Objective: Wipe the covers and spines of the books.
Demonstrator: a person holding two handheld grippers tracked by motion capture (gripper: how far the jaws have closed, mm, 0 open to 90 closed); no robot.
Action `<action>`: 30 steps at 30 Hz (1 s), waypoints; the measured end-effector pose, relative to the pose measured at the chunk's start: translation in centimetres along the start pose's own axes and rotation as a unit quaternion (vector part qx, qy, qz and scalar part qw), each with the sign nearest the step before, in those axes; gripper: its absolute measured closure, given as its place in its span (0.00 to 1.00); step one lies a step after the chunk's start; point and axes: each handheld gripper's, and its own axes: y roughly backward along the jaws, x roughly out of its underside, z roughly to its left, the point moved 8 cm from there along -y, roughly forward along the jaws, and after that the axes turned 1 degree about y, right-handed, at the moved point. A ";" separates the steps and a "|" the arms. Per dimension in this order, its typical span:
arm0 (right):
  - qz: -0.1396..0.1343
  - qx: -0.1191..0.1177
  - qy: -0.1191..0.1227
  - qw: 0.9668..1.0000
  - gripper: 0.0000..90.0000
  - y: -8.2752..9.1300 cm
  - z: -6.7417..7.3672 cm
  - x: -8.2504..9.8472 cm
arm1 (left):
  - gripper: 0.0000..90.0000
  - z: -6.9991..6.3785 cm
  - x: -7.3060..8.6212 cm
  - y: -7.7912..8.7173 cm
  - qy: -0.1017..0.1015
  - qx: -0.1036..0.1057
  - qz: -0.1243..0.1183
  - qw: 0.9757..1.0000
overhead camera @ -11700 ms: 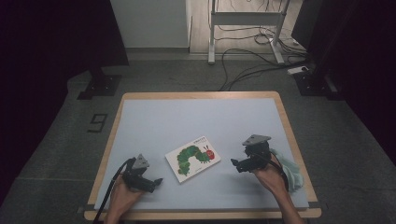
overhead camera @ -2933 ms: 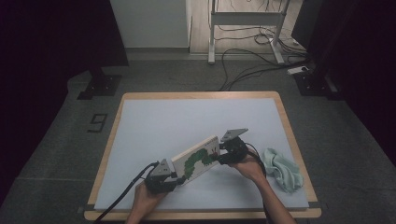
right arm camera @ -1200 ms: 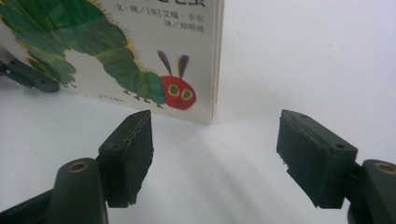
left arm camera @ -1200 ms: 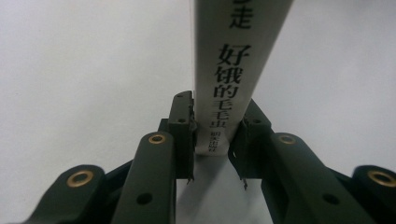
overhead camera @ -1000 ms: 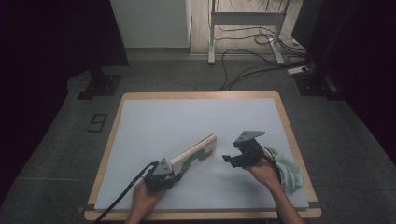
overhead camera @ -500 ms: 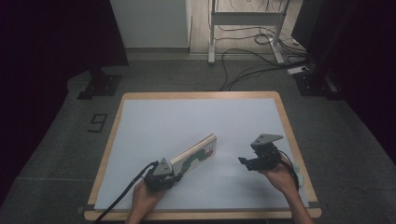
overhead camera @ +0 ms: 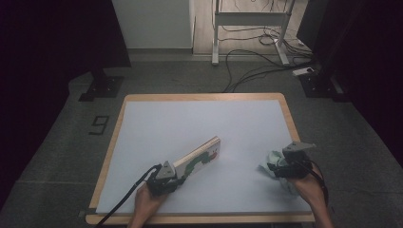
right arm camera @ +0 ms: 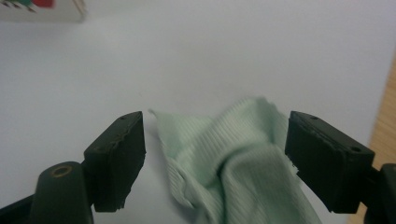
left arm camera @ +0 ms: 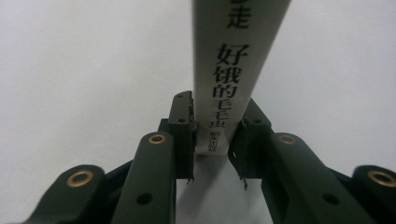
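A picture book (overhead camera: 199, 156) with a green caterpillar cover stands on its long edge on the white table (overhead camera: 190, 118), left of centre. My left gripper (overhead camera: 177, 174) is shut on its near end. In the left gripper view both pads clamp the printed spine (left arm camera: 229, 70) at the left gripper (left arm camera: 217, 135). At the table's right side my right gripper (overhead camera: 274, 169) hovers over a crumpled pale green cloth (overhead camera: 269, 158). Its jaws have just been opening. The cloth (right arm camera: 233, 158) lies between the wide jaws of the right gripper (right arm camera: 215, 127), which do not press on it.
The table's wooden rim (right arm camera: 383, 126) runs close to the right of the cloth. A corner of the book (right arm camera: 42, 9) shows far off in the right gripper view. Cables and a desk frame (overhead camera: 247, 19) lie on the floor beyond the table.
My right hand has moved right, away from the book and onto the cloth. The left gripper and the book have kept still.
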 end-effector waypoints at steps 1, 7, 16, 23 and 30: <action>0.003 0.005 -0.002 1.000 0.21 0.1 -0.3 0.4 | 0.80 0.0 0.0 0.0 0.001 0.000 -0.001 1.000; 0.031 0.042 -0.010 0.999 0.14 -0.4 -1.5 2.4 | 0.80 0.0 0.0 0.0 0.000 0.000 -0.001 1.000; 0.054 0.035 -0.028 0.998 0.15 -2.1 -1.8 4.3 | 0.80 0.0 0.0 0.0 0.000 -0.001 -0.001 1.000; 0.054 0.033 -0.054 0.997 0.39 -2.6 -1.9 5.3 | 0.79 -0.1 0.0 0.0 -0.003 -0.004 -0.001 1.000; 0.053 0.004 -0.057 0.997 0.54 -2.4 -1.4 5.5 | 0.79 -0.1 0.0 0.0 -0.003 -0.004 -0.001 1.000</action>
